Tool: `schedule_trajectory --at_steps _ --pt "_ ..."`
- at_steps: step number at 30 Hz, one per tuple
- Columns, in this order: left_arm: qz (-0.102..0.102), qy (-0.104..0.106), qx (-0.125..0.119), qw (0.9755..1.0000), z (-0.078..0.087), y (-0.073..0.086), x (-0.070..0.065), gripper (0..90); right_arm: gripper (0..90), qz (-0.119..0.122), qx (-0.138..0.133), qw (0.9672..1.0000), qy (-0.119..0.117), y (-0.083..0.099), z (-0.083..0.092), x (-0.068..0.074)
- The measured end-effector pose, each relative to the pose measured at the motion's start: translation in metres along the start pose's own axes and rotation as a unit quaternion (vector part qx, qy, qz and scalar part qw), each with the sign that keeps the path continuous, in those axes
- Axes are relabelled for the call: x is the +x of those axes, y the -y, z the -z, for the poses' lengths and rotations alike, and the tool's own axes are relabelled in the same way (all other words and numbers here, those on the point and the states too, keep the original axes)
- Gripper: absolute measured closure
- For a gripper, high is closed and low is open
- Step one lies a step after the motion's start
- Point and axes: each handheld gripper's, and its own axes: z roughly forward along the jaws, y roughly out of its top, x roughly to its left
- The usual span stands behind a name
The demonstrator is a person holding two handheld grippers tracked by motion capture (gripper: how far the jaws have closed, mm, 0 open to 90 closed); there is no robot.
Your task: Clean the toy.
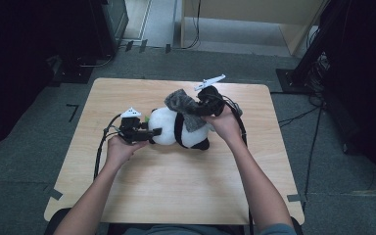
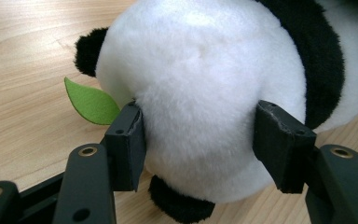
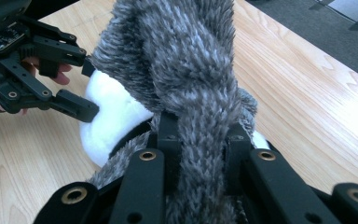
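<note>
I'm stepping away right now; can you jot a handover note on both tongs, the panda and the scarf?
Left tongs: shut on the panda's white head, holding it on the table.
Right tongs: shut on the grey scarf, lifted over the panda's neck.
Done: scarf partly draped across the black shoulder band.
Left: probably wrap the scarf around the neck, then release both.

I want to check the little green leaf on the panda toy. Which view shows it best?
The left gripper view: the green leaf lies flat on the table, close up, beside the panda's head. The high view gives a small green speck at the head's far edge. In the right gripper view the grey scarf covers that area.
</note>
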Motion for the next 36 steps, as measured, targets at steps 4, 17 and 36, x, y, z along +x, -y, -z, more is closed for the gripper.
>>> schedule_trajectory --at_steps 4,17,36 --pt "0.000 -0.001 0.001 1.0000 0.000 0.000 0.000 39.1 75.8 -0.007 -0.005 1.0000 0.004 0.005 0.007 -0.005" --pt "0.003 -0.001 -0.001 1.0000 0.000 0.000 0.000 38.8 75.8 -0.028 -0.017 0.9993 0.016 0.025 0.028 -0.019" --pt "0.006 -0.001 -0.002 1.0000 0.000 0.001 0.000 38.7 76.3 -0.030 -0.044 0.9980 0.035 0.026 0.049 -0.015"
